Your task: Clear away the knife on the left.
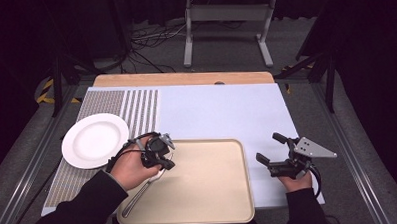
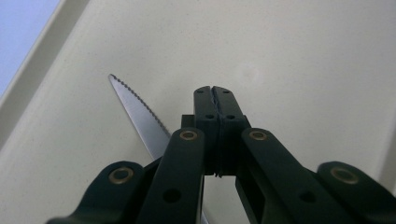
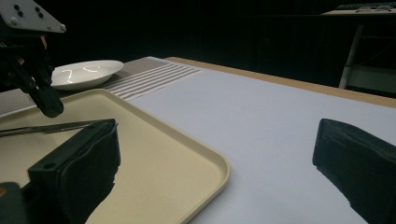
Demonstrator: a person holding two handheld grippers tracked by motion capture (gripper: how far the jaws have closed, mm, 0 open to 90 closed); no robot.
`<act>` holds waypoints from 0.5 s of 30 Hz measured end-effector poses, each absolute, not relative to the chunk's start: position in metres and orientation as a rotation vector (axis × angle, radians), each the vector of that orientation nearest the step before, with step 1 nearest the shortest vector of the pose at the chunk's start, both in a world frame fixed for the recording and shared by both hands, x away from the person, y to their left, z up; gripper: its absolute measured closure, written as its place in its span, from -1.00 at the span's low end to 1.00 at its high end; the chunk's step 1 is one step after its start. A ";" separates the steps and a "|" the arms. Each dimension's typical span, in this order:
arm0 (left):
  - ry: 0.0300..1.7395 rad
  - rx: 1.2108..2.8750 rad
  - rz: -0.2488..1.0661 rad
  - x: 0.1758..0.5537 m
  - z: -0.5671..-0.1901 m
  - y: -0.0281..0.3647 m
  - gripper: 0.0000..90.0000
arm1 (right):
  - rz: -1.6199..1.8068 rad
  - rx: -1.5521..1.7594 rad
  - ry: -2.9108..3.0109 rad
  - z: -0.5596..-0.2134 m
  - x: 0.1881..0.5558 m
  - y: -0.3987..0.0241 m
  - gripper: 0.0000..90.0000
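While left gripper [image 2: 214,93] jaws clenched empty, knife [image 2: 138,114] lies flat on tray [image 1: 224,191], just left of jaws. Thin, stiff, slippery steel; serrated blade, so grasp handle. Right gripper [image 1: 278,151] jaws released, off tray over tabletop.

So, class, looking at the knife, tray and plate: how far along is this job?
Done: the knife lies flat on the tray; the white plate sits on the striped mat beside it. In hand: the left gripper hangs over the tray by the blade, jaws shut on nothing; the right gripper is open beside the tray. Left: probably gripping the knife, not yet done.
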State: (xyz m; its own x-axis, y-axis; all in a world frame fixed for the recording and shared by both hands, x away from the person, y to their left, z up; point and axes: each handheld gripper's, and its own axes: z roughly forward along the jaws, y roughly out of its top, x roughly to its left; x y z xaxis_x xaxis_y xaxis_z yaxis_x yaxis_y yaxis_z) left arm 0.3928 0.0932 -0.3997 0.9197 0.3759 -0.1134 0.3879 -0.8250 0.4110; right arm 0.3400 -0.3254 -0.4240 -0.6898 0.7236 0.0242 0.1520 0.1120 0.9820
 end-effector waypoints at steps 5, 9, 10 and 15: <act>0.550 2.668 -0.045 0.394 -0.411 0.088 1.00 | 1.612 0.850 1.927 -0.424 0.340 -0.327 -0.97; 0.544 2.682 -0.040 0.397 -0.418 0.089 1.00 | 1.611 0.846 1.930 -0.424 0.340 -0.326 -0.97; 0.544 2.682 -0.040 0.397 -0.418 0.089 1.00 | 1.610 0.849 1.931 -0.424 0.339 -0.326 -0.97; 0.513 2.712 -0.031 0.397 -0.426 0.091 1.00 | 1.609 0.850 1.937 -0.425 0.340 -0.326 -0.97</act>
State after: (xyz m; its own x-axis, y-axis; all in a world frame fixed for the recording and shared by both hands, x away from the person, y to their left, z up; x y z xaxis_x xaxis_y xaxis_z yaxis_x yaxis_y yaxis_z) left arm 0.3966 0.0914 -0.4258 0.9331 0.3479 -0.0908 0.3564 -0.8615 0.3617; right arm 0.3399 -0.3256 -0.4245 -0.6921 0.7213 0.0262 0.1579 0.1159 0.9806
